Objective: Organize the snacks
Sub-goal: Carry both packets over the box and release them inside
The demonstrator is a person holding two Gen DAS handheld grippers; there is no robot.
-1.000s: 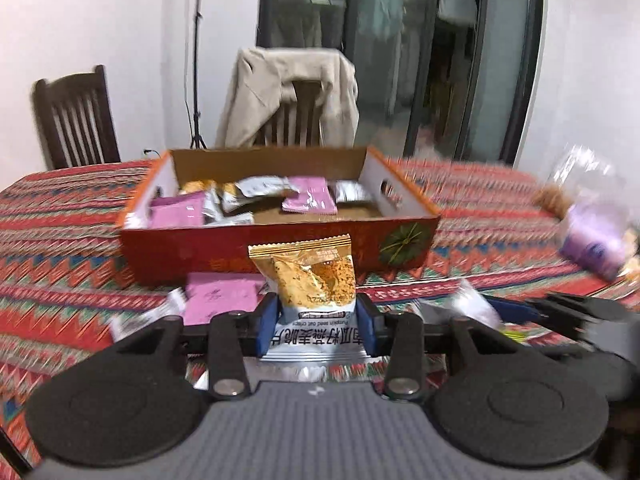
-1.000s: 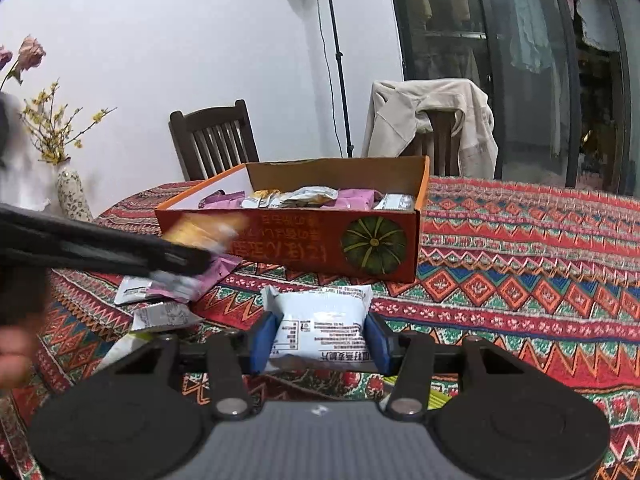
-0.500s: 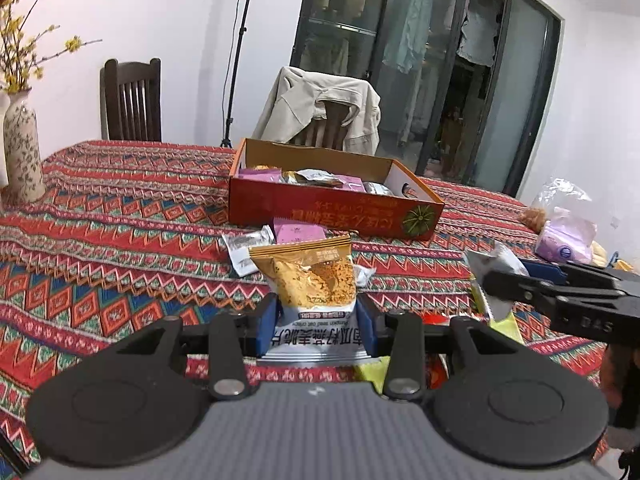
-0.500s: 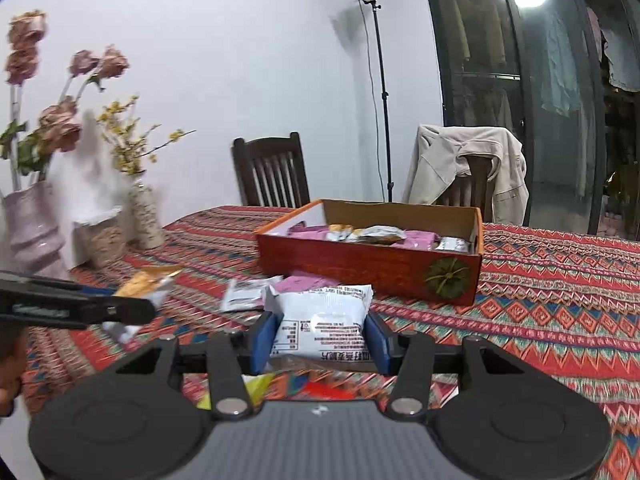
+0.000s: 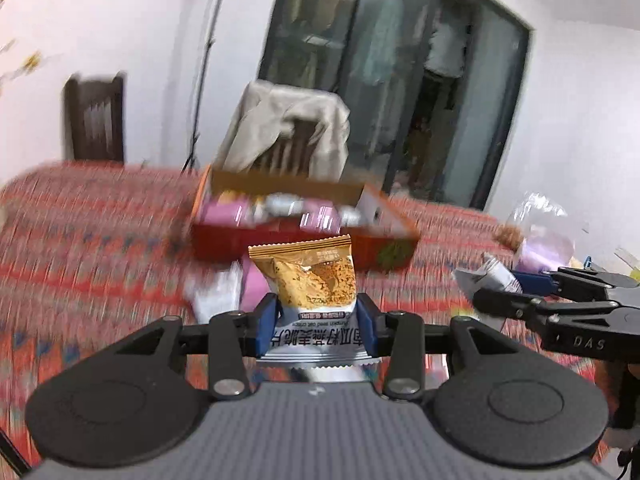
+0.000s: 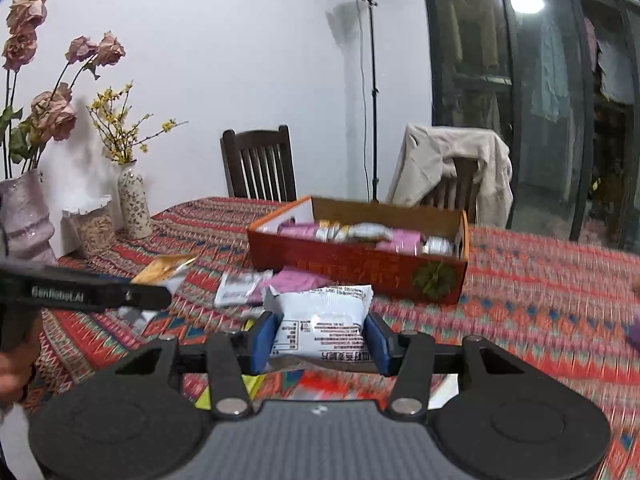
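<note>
My left gripper (image 5: 316,330) is shut on an orange-and-white snack packet (image 5: 310,280), held upright above the patterned tablecloth. My right gripper (image 6: 320,336) is shut on a white snack packet (image 6: 320,326) with printed text. Each gripper also shows from the side in the other's view, the right gripper (image 5: 508,284) at the right edge and the left gripper (image 6: 160,284) at the left edge. Beyond both stands an open red cardboard box (image 6: 360,268) holding several pink and silver packets; in the left wrist view the box (image 5: 224,244) is blurred. Loose packets (image 6: 240,286) lie in front of it.
Vases with dried flowers (image 6: 132,208) and a jar (image 6: 92,228) stand at the table's left. A clear bag of snacks (image 5: 540,232) lies at the right. Two wooden chairs, one draped with a beige jacket (image 6: 452,168), and a light stand (image 6: 374,92) are behind the table.
Both grippers have lifted and pulled back from the box, each keeping its packet. The left wrist view has since swung and blurred, with the box nearer again.
</note>
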